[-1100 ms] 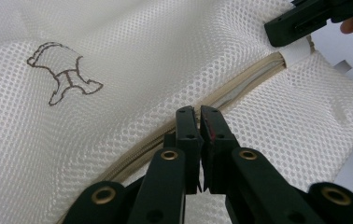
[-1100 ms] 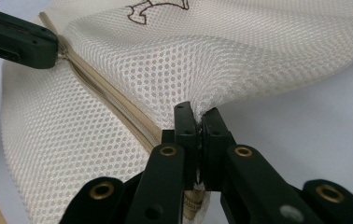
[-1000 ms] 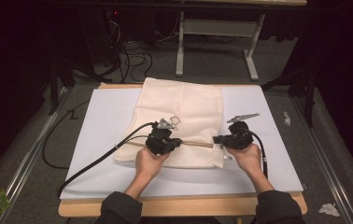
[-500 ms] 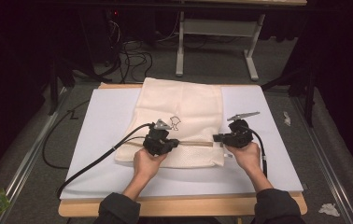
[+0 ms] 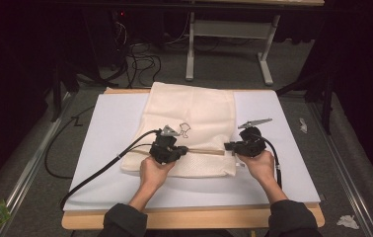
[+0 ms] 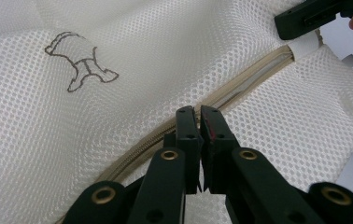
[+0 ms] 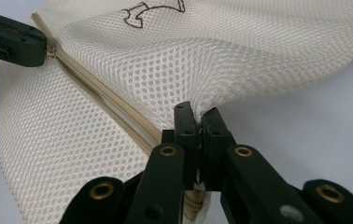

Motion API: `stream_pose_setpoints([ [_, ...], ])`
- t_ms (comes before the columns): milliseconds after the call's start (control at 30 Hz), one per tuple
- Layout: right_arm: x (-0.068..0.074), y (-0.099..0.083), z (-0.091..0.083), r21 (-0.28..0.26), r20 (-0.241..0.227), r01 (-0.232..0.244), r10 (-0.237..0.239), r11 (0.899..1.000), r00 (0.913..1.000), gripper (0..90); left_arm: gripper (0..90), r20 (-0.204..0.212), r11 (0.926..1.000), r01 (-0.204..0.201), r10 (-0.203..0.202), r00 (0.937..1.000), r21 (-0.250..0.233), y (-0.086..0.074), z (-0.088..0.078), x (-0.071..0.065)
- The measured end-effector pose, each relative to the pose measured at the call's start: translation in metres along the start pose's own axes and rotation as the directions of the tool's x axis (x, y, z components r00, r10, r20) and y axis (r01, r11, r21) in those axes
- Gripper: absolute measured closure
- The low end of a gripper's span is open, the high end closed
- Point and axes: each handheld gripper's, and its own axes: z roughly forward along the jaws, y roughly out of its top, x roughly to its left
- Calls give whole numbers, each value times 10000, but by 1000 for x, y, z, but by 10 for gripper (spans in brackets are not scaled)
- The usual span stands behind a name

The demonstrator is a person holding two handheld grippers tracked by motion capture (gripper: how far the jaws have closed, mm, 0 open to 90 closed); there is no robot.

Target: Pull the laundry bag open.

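I see almost no change: my left gripper (image 5: 178, 152) stays clenched on the beige zipper (image 6: 240, 88), my right gripper (image 5: 230, 146) on the cream mesh laundry bag (image 5: 194, 111) edge, upon the white table cover (image 5: 110, 118); zipping waits.

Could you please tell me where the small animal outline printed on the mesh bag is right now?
In the high view, the animal outline sits near the middle of the mesh bag, just beyond the left gripper and the zip.

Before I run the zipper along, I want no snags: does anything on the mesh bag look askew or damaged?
Nothing looks damaged. The mesh bag lies flat on the white sheet; only its edge puckers where the right gripper pinches it. The left gripper is closed at the zipper.
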Motion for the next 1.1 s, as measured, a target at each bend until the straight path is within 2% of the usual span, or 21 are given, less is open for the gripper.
stream_pose_setpoints([
  [667,-1,-1,1,59,-29,-84,84,9999,10000,891,873,-110,9998,169,-170,9998,-69,-3,-7,9],
  [867,-1,-1,2,107,65,20,-20,9999,10000,890,873,-36,9998,203,-203,9998,-31,-4,-8,12],
  [967,-1,-1,1,193,118,107,-109,9998,9999,890,873,-164,9999,147,-146,9998,40,-3,-8,14],
  [1100,-4,-3,0,210,74,-35,34,9998,10000,890,873,-199,9999,162,-161,9997,36,-4,-11,17],
])
